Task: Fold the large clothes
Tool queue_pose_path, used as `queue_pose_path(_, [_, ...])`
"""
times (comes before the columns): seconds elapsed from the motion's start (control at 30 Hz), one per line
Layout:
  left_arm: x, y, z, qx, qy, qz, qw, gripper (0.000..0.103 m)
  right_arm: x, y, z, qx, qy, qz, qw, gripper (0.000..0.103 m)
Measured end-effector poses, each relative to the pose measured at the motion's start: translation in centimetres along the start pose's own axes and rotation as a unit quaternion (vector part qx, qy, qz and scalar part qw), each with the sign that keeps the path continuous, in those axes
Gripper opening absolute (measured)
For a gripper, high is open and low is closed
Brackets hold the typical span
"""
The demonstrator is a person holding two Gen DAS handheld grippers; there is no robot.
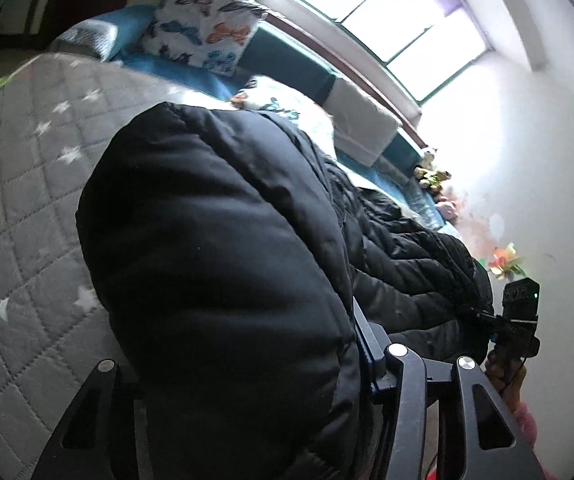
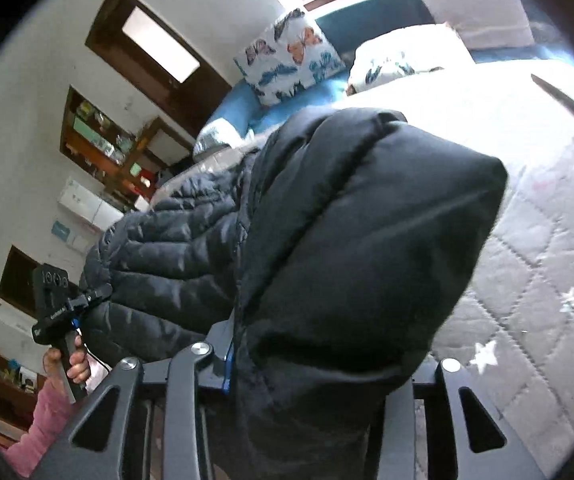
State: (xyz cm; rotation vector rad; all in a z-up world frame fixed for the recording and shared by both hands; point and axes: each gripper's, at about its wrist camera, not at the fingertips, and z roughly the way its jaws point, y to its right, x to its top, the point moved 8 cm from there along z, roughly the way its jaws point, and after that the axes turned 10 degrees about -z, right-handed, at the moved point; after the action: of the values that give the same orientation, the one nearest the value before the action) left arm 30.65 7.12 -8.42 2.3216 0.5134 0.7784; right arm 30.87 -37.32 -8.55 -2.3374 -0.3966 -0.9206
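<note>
Black quilted puffer jacket [image 1: 223, 248], bulky, matte, stitched in horizontal channels. Held up above the bed [image 1: 27, 184], one smooth padded section bulging close to each camera, the rest stretched between them in crumpled, sagging folds.

Black jacket [image 1: 215, 248]; grey star-patterned quilt [image 1: 27, 168].
</note>
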Motion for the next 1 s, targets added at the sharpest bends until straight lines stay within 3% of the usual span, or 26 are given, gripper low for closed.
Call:
queue_pose_path(0.27, [1.4, 10.8, 3.4, -0.044, -0.018, 0.043, 0.998, 0.056, 1.0, 2.4, -8.4, -0.057, 0.046, -0.01, 0.997, 0.041])
queue_pose_path(0.57, [2.4, 26.1, 15.2, -0.092, -0.054, 0.086, 0.9905, 0.056, 2.0, 8.7, -15.3, -0.129, 0.102, 0.018, 0.986, 0.041])
queue_pose_path(0.73, [1.0, 30.0, 21.4, -0.09, -0.08, 0.102, 0.9875, 0.056, 1.1, 13.8, -16.3, -0.153, 0.119, 0.055, 0.979, 0.042])
queue_pose_path(0.87, [-1.4, 31.5, 26.6, -0.062, -0.107, 0.096, 0.9877, 0.056, -0.9, 17.1, -14.5, -0.151, 0.095, 0.089, 0.98, 0.042])
queue_pose_path(0.93, [-2.4, 30.6, 28.5, -0.042, -0.116, 0.089, 0.9884, 0.058, -2.5, 19.0, -13.0, -0.157, 0.075, 0.107, 0.979, 0.046])
queue_pose_path(1.0, [-3.1, 29.5, 29.5, -0.041, -0.128, 0.068, 0.9887, 0.068, -3.8, 20.4, -12.3, -0.158, 0.071, 0.127, 0.977, 0.059])
